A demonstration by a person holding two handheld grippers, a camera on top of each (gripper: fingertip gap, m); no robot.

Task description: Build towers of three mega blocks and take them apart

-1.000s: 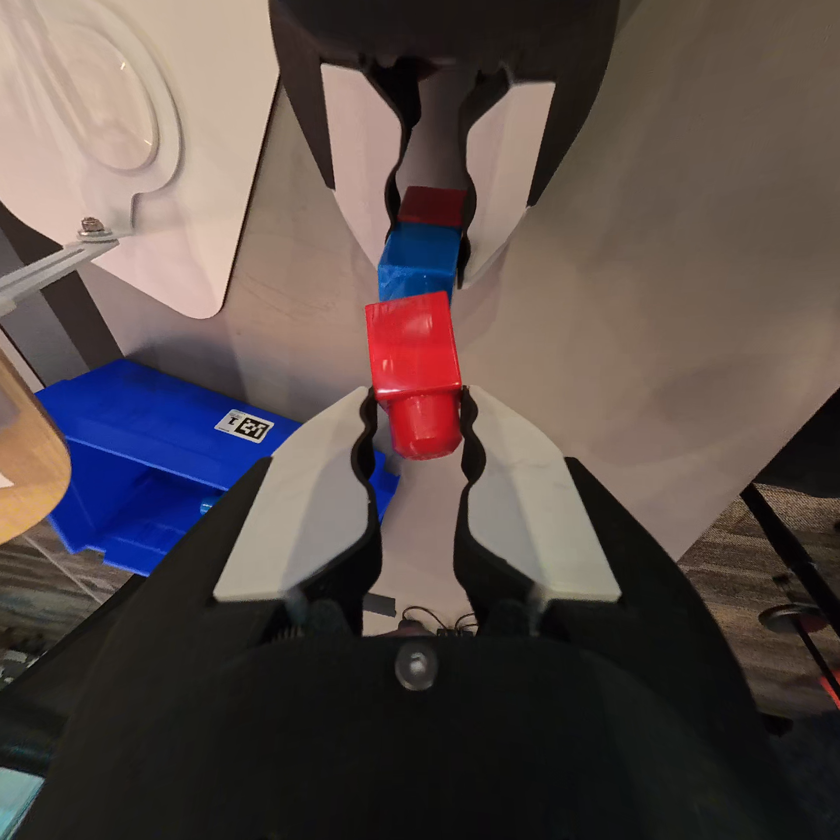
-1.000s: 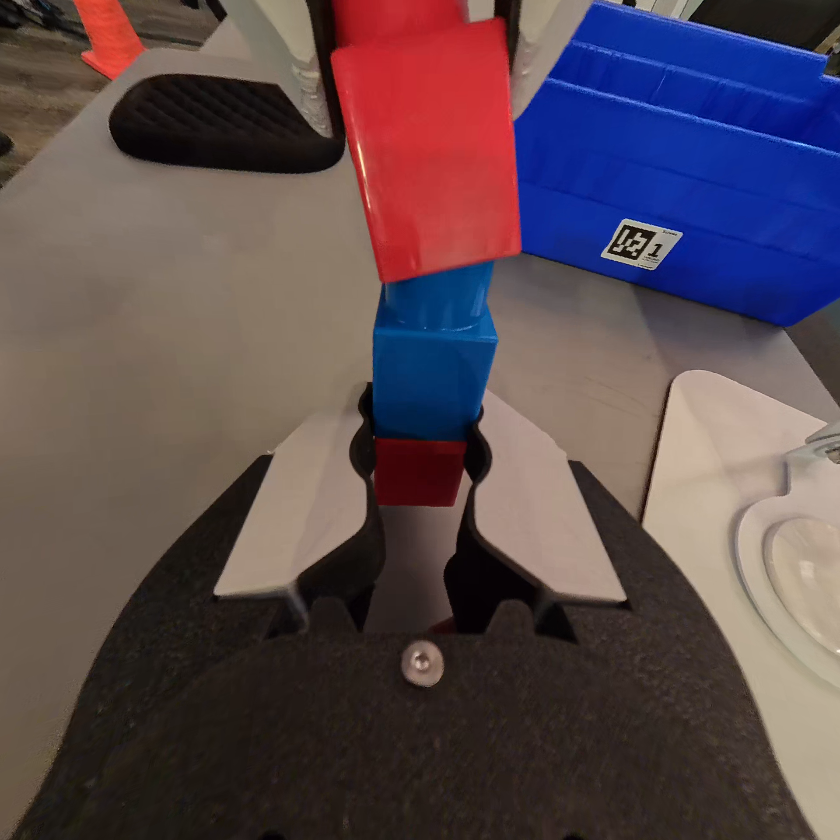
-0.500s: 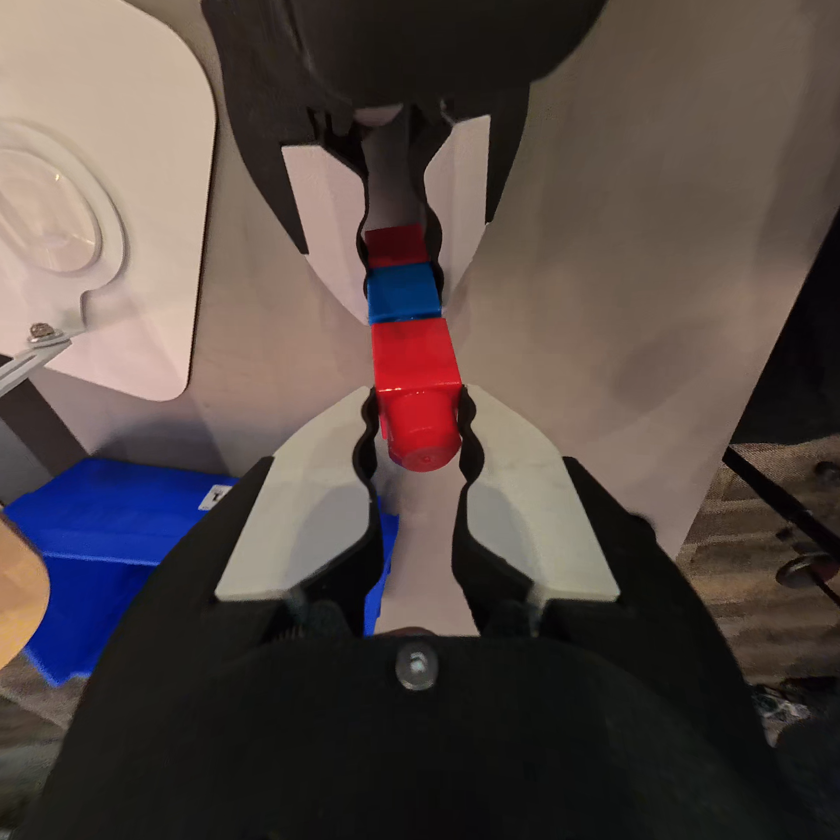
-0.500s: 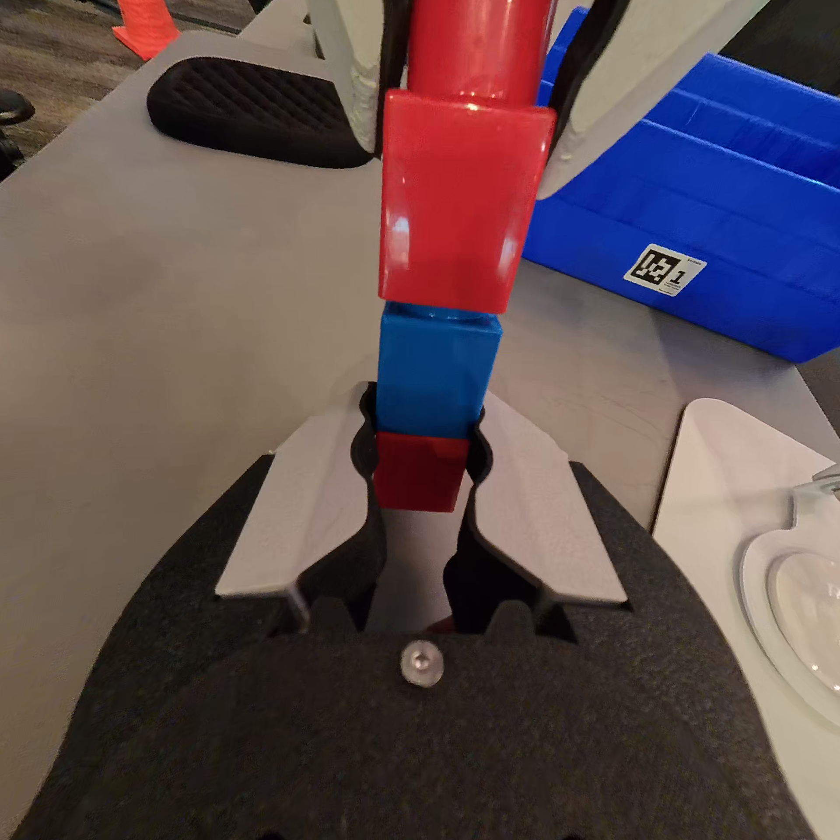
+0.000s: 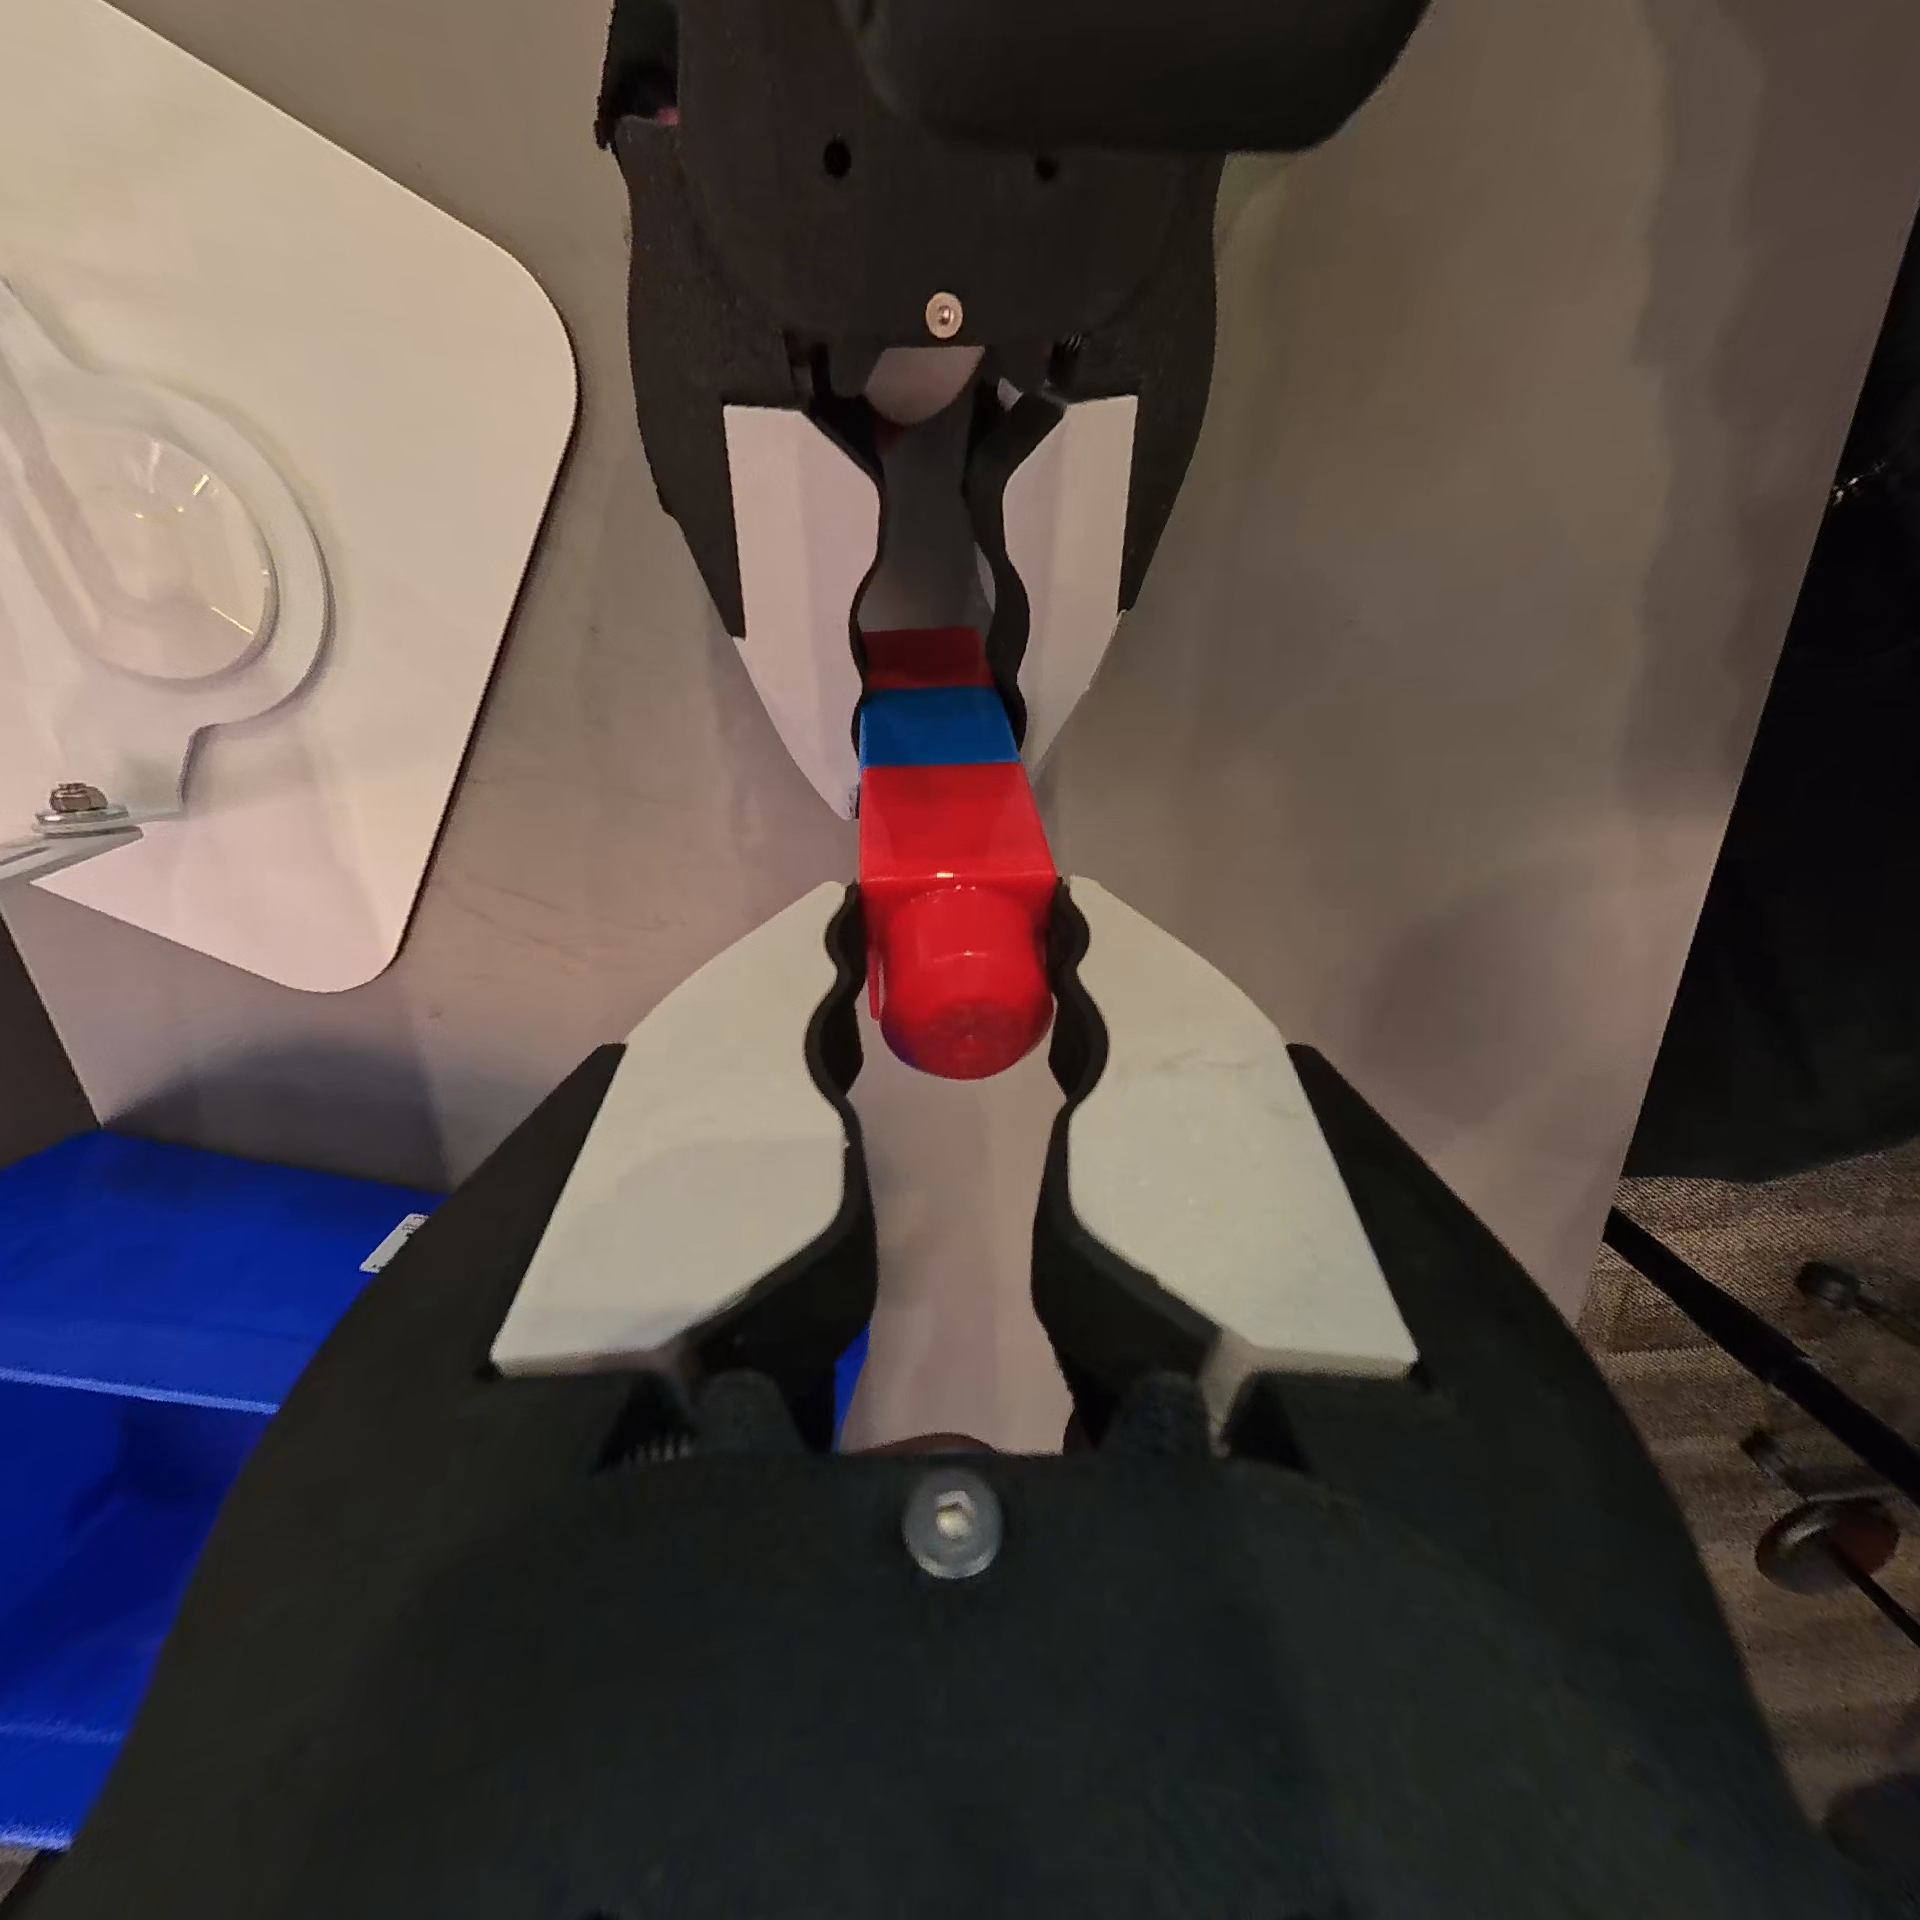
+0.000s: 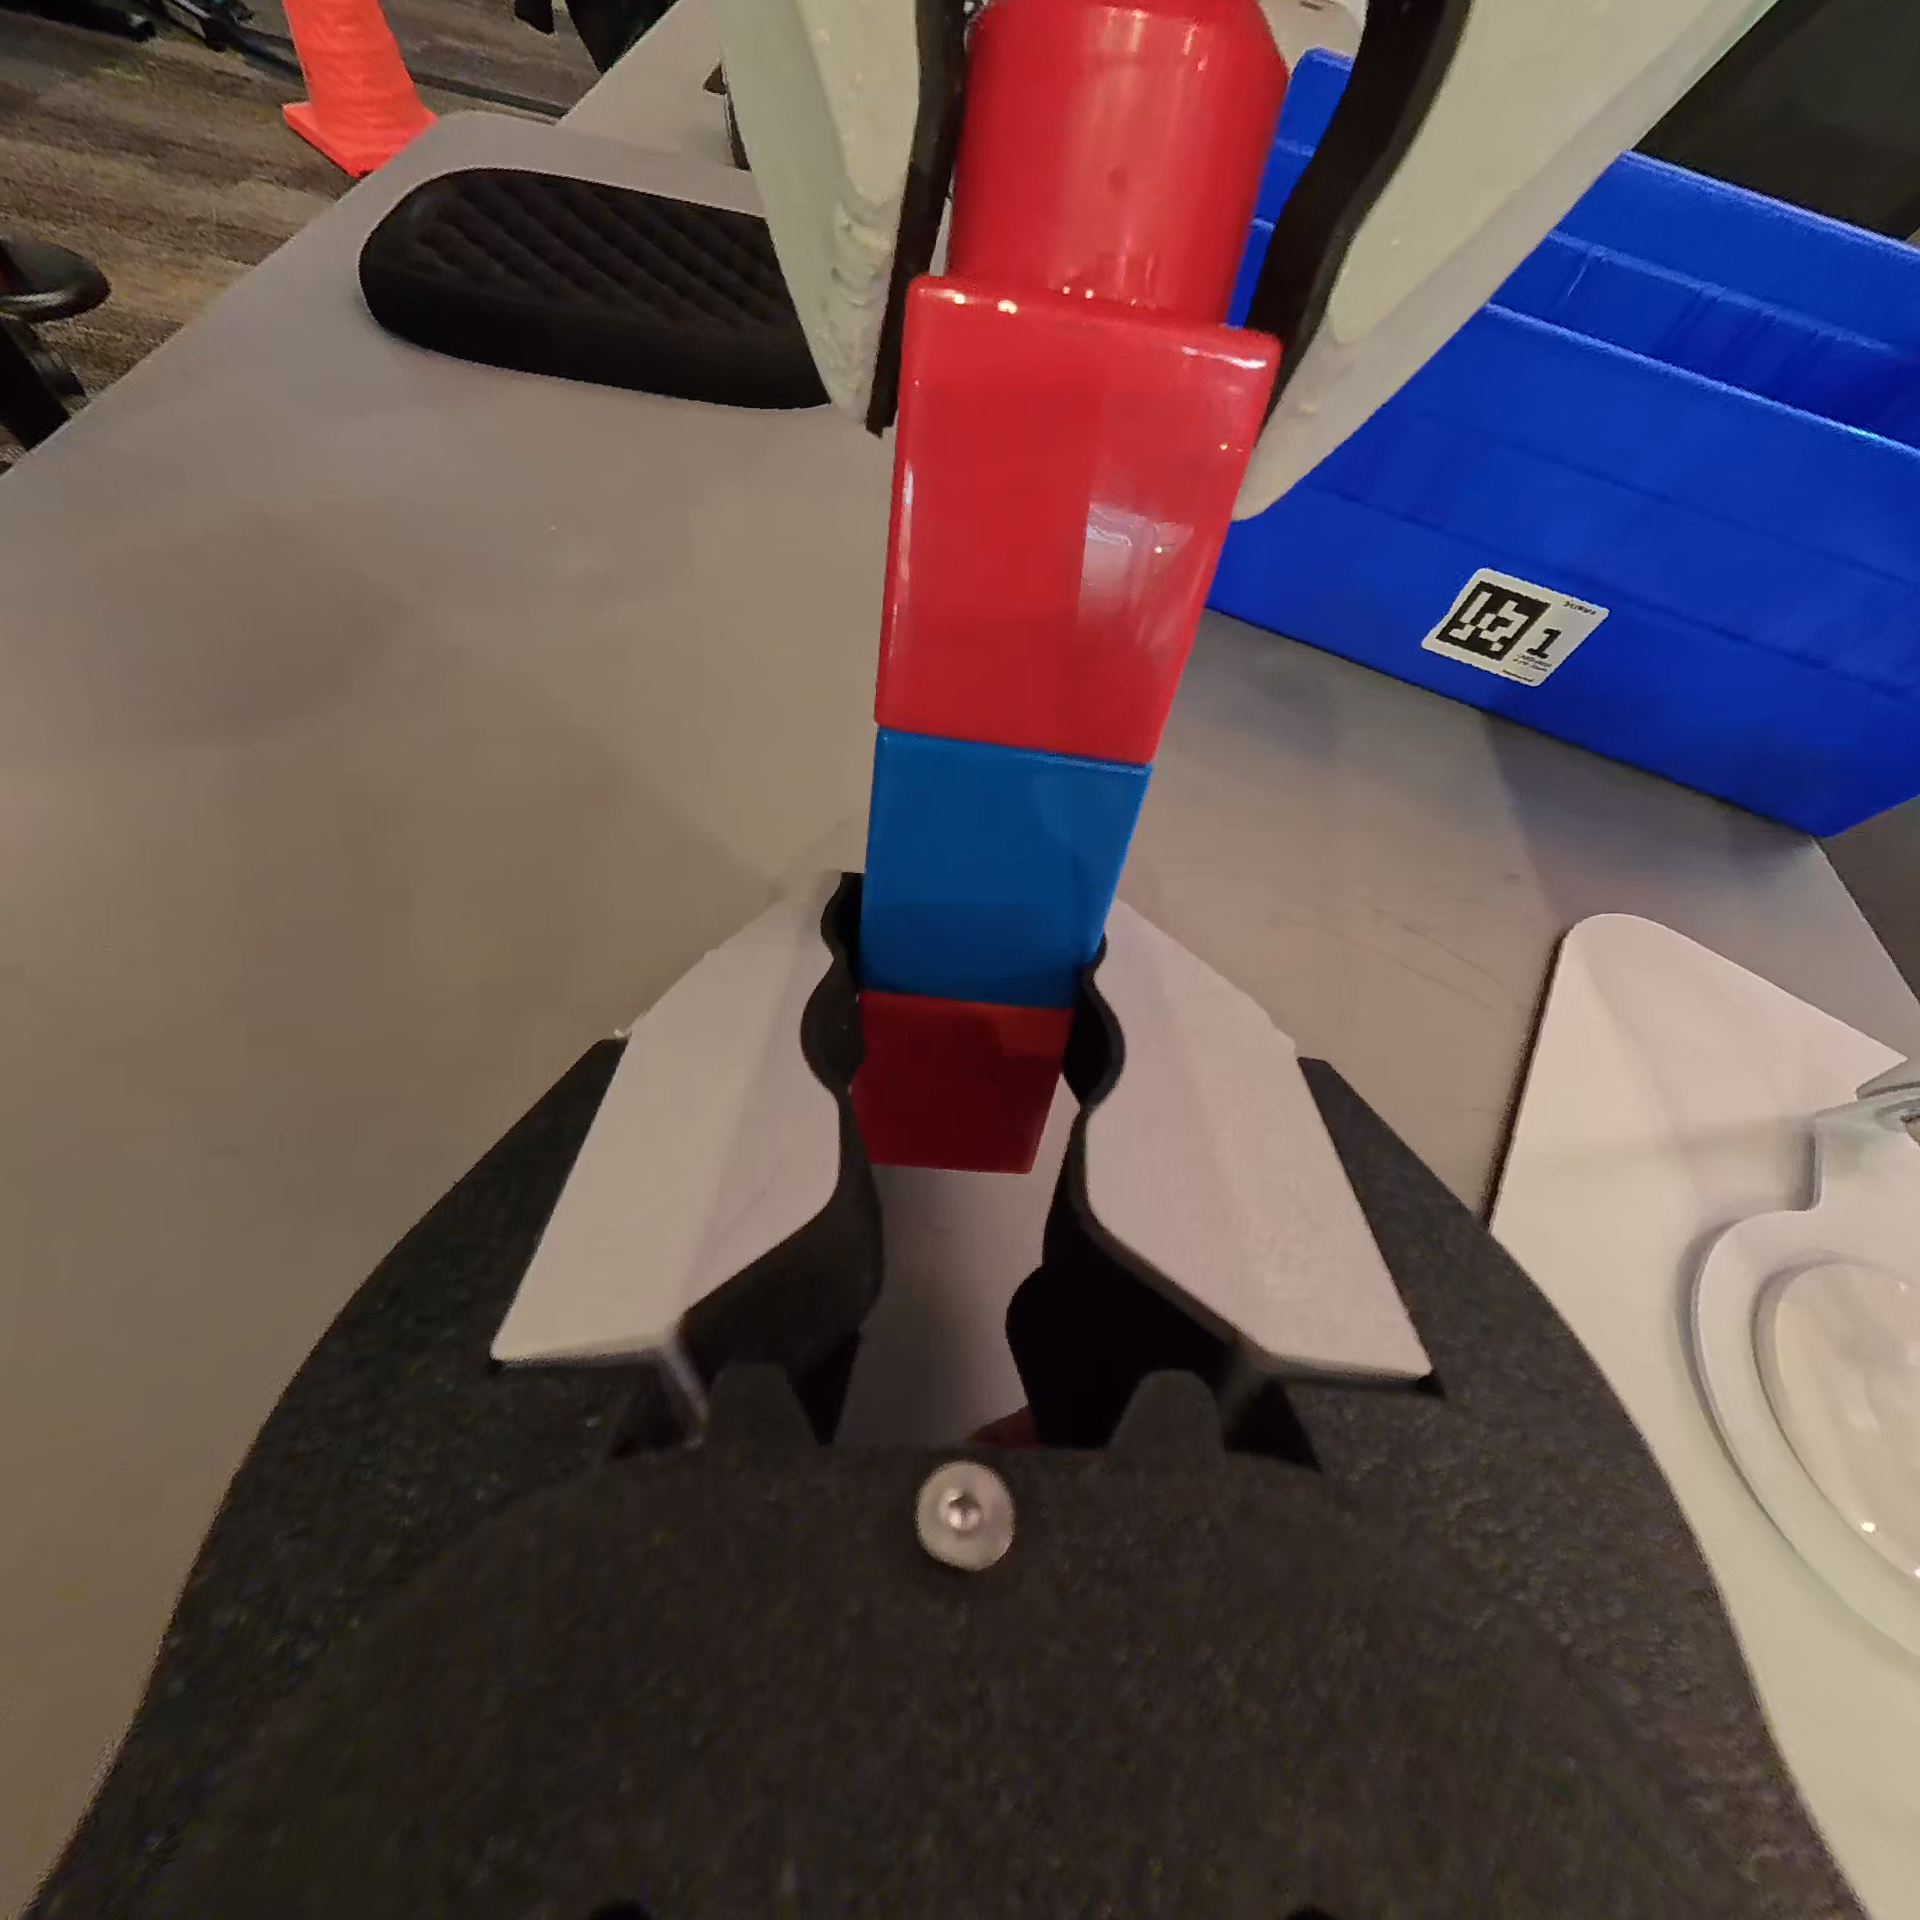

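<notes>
A three-block tower is held between both grippers above the grey table [image 6: 364,727]. My left gripper [image 5: 951,966] is shut on the stud end of the bright red block [image 5: 951,831], which also shows in the right wrist view [image 6: 1049,509]. A blue block [image 5: 935,732] [image 6: 987,862] sits flush against it in the middle. A dark red block [image 5: 920,660] [image 6: 951,1081] is at the far end. My right gripper [image 6: 961,997] is shut across the blue and dark red blocks; it shows facing me in the left wrist view [image 5: 935,675].
A blue bin [image 6: 1621,436] with a square marker stands on the table, also low left in the left wrist view [image 5: 156,1403]. A white board with a clear lens [image 5: 156,582] [image 6: 1766,1299] lies beside it. A black pad [image 6: 582,281] and orange cone [image 6: 348,78] are farther off. Left tips to right tips: about 7 cm.
The bright red block was tilted and apart from the blue block's stud; it has straightened and closed flush onto the blue block. Both grippers have stayed shut.
</notes>
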